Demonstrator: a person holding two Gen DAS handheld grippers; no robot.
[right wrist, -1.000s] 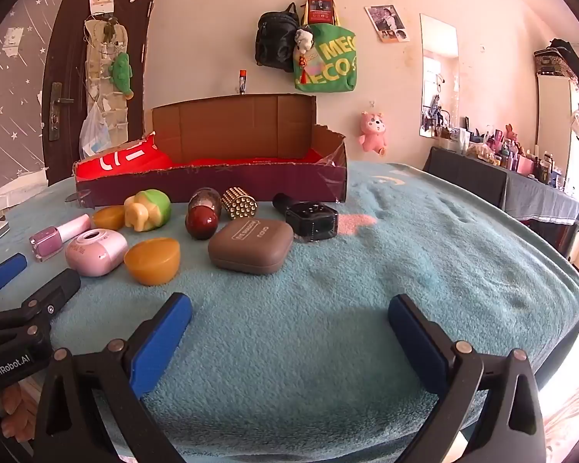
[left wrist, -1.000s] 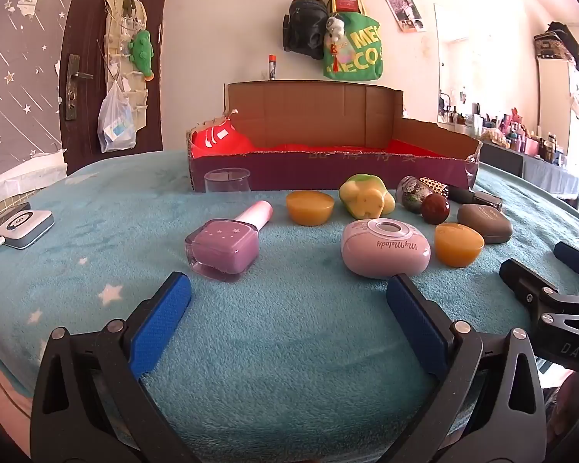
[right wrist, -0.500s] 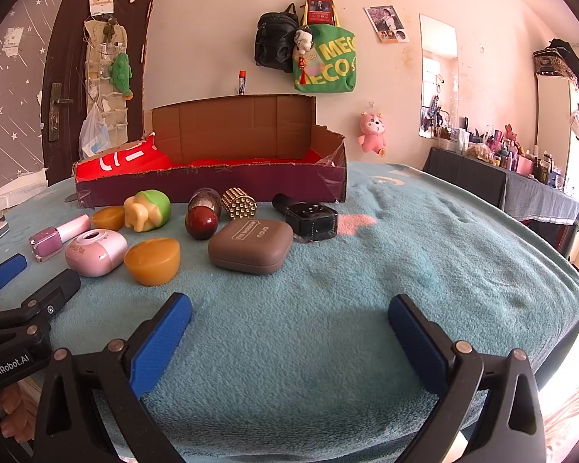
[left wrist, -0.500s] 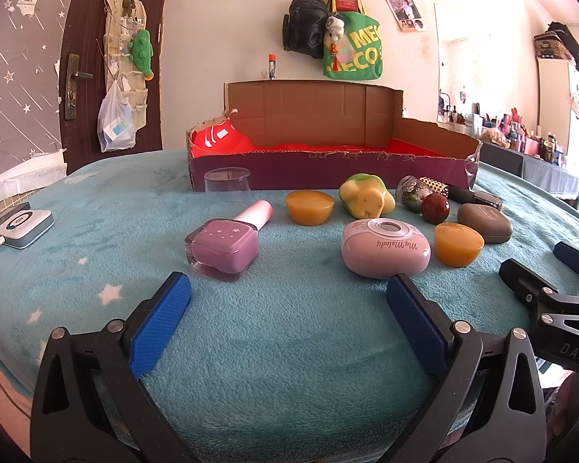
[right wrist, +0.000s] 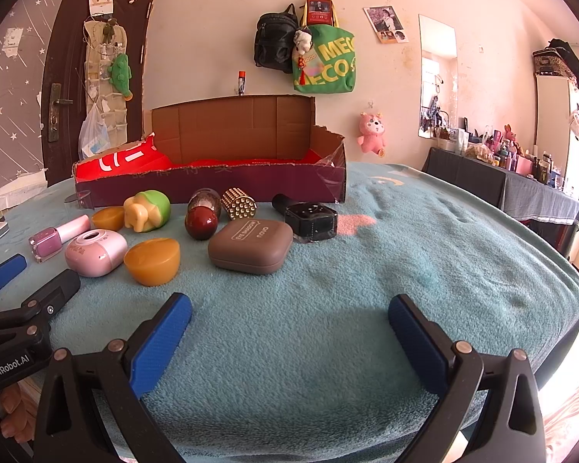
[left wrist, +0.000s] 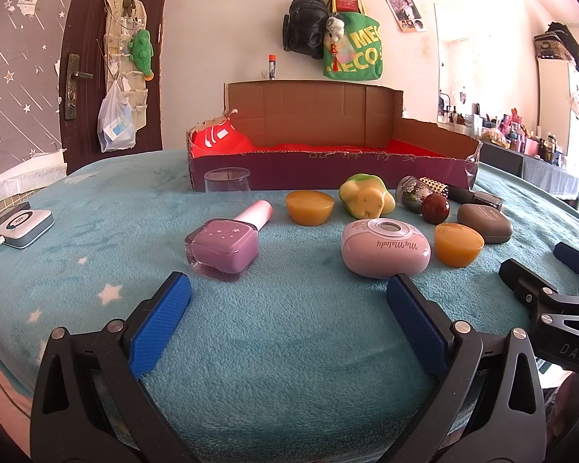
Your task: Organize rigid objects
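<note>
Teal fleece carries a row of trinkets before the cardboard box (left wrist: 328, 162) as both claws, left (left wrist: 288, 295) and right (right wrist: 289, 316), hang released and empty; sorting looks unstarted, likely next reaching for the purple bottle (left wrist: 224, 249).

Black frames, blue fingers (left wrist: 160, 326), silver screws

1. I see a dark brown door (left wrist: 77, 65) at the upper left.
2. A green toy (left wrist: 142, 52) and a plastic bag (left wrist: 115, 123) hang on it.
3. A black backpack (right wrist: 274, 44) and a green bag (right wrist: 328, 63) hang on the wall, top middle.
4. A pink plush toy (right wrist: 372, 133) hangs right of center.
</note>
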